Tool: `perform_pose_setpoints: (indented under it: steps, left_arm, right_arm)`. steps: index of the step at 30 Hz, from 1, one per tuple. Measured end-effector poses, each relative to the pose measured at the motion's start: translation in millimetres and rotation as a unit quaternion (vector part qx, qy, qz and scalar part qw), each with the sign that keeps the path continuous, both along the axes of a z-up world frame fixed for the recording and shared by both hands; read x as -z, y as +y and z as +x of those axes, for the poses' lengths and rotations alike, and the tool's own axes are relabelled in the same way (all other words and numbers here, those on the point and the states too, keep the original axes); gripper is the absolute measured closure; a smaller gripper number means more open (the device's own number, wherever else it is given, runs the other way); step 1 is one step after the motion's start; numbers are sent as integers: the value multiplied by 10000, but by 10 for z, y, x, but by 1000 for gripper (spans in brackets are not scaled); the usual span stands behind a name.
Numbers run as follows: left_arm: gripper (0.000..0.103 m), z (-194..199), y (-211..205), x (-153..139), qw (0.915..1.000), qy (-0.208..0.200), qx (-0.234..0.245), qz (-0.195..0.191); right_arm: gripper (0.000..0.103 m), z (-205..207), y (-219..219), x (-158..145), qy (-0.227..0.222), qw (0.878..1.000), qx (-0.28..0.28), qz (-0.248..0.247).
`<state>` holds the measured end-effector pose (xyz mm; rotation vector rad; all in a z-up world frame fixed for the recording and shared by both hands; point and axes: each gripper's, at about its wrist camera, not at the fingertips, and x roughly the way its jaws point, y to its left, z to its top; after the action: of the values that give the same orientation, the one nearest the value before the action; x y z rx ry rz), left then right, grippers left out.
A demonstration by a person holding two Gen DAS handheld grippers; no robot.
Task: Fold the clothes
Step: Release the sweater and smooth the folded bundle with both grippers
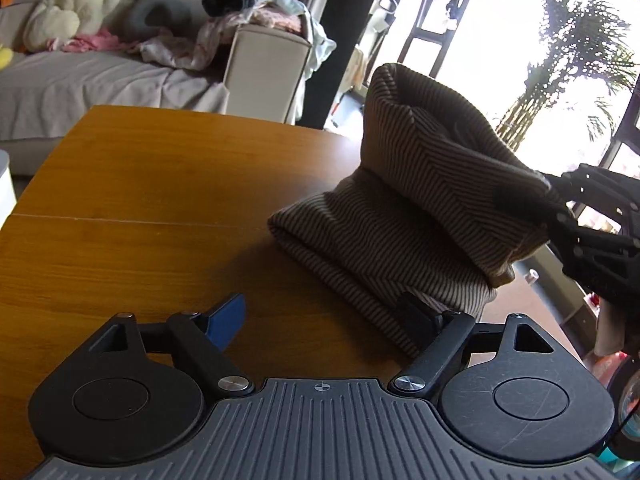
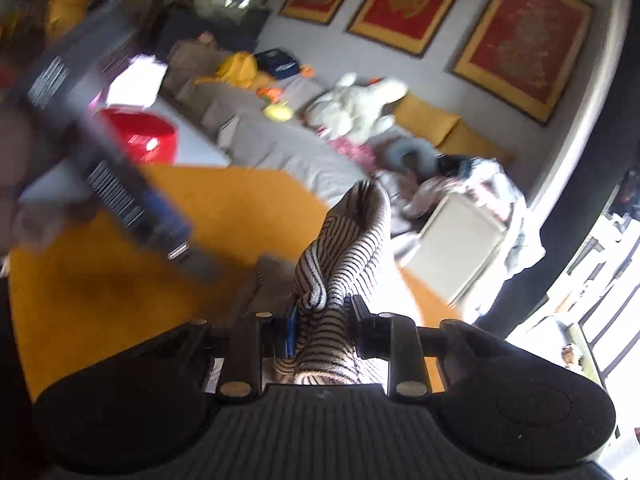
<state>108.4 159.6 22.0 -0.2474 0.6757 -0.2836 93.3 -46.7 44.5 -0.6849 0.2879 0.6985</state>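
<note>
A brown-and-black striped garment (image 1: 400, 216) lies partly folded on the wooden table (image 1: 140, 200), its upper end lifted to the right. My left gripper (image 1: 324, 320) is open just above the table, its right finger touching the garment's near edge, its blue-padded left finger over bare wood. My right gripper (image 2: 322, 316) is shut on the striped garment (image 2: 344, 240), which bunches up between its fingers. It shows in the left wrist view (image 1: 592, 216) at the right, holding the lifted end. The left gripper (image 2: 120, 184) appears blurred in the right wrist view.
A grey sofa (image 1: 100, 80) behind the table carries a white plush toy (image 1: 72, 12) and a pile of clothes (image 1: 248, 16). A red bowl (image 2: 140, 136) stands beyond the table. A bright window with a palm (image 1: 560, 60) is at the right.
</note>
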Motion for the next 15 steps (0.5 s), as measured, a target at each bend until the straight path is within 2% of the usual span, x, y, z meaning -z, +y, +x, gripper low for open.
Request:
perform_pose_setpoints:
  steps: [1, 4, 8, 13, 15]
  left_arm:
    - [17, 7, -32, -24, 10000, -47, 28, 14]
    - [18, 2, -93, -171, 9995, -283, 51, 151]
    - [19, -22, -143, -429, 9971, -667, 68, 373]
    - [20, 194, -343, -722, 9932, -1095, 385, 117]
    - [20, 379, -509, -712, 9917, -1092, 678, -74]
  right_arm:
    - [77, -40, 91, 140, -25, 9999, -38, -113]
    - [73, -163, 280, 365, -505, 9983, -10, -275]
    - [71, -177, 289, 360, -425, 9989, 64, -173]
    - [68, -243, 296, 398, -508, 9985, 140, -157]
    - [61, -209, 212, 316, -261, 9996, 94, 38]
